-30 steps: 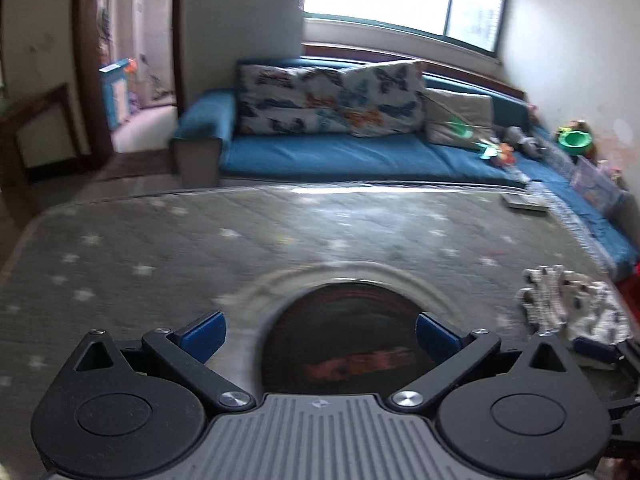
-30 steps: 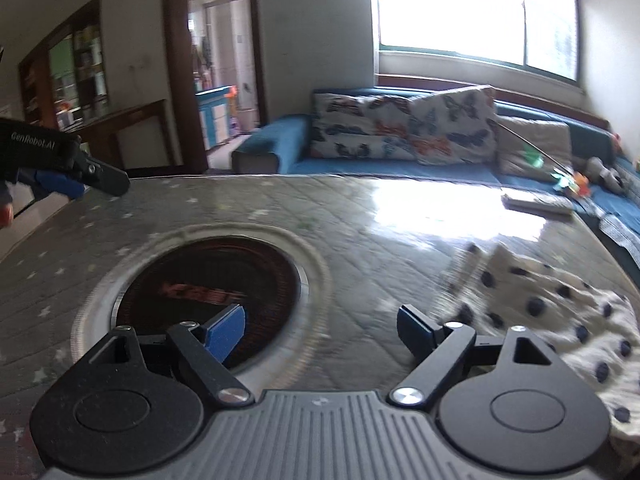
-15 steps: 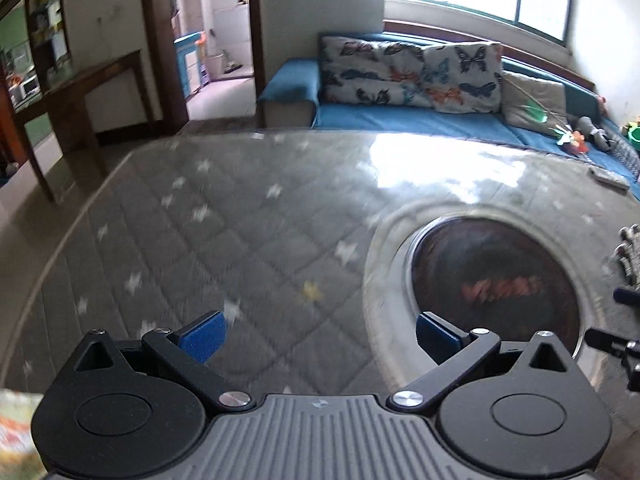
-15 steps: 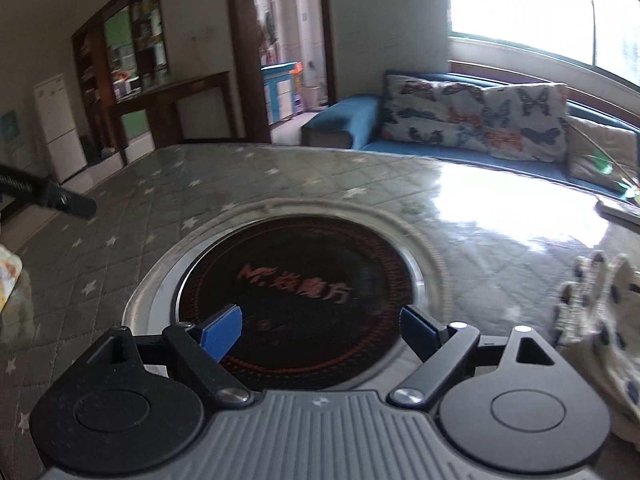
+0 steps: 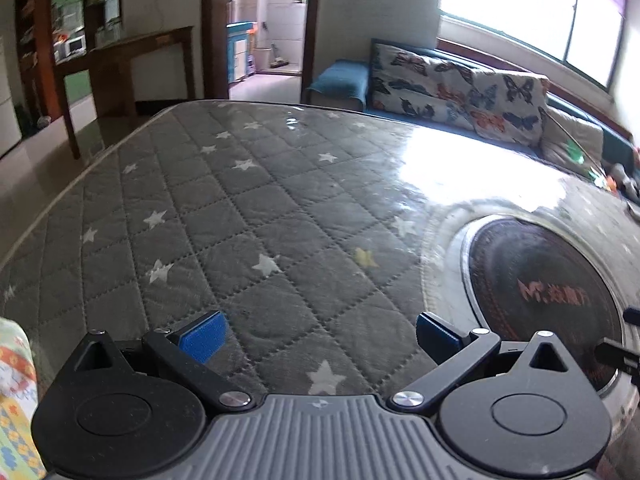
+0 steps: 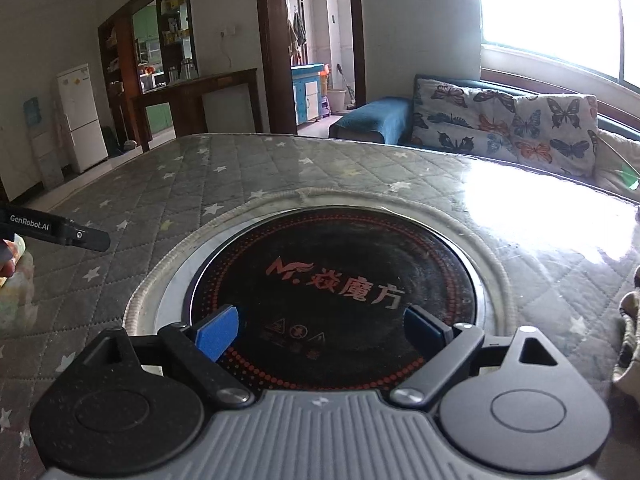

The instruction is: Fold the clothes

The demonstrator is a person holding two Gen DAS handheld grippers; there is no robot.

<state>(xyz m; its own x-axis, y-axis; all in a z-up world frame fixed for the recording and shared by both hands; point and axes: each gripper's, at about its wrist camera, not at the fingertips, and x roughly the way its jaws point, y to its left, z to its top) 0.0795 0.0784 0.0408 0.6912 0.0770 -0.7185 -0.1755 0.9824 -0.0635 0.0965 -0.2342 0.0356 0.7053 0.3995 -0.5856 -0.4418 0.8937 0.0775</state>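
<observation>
Both grippers hung spread and empty: left gripper with patterned cloth at its left, right gripper over the cooktop, spotted garment far right. Risk: snagging the tabletop quilting.

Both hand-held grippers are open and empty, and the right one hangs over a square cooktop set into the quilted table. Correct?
Not quite: the cooktop is round, as the right wrist view shows. Both the left hand-held gripper and right hand-held gripper are open and empty over the quilted table.

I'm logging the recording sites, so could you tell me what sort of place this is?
Most likely a home living room: a blue sofa with butterfly cushions, a white fridge, and a quilt-covered table.
</observation>
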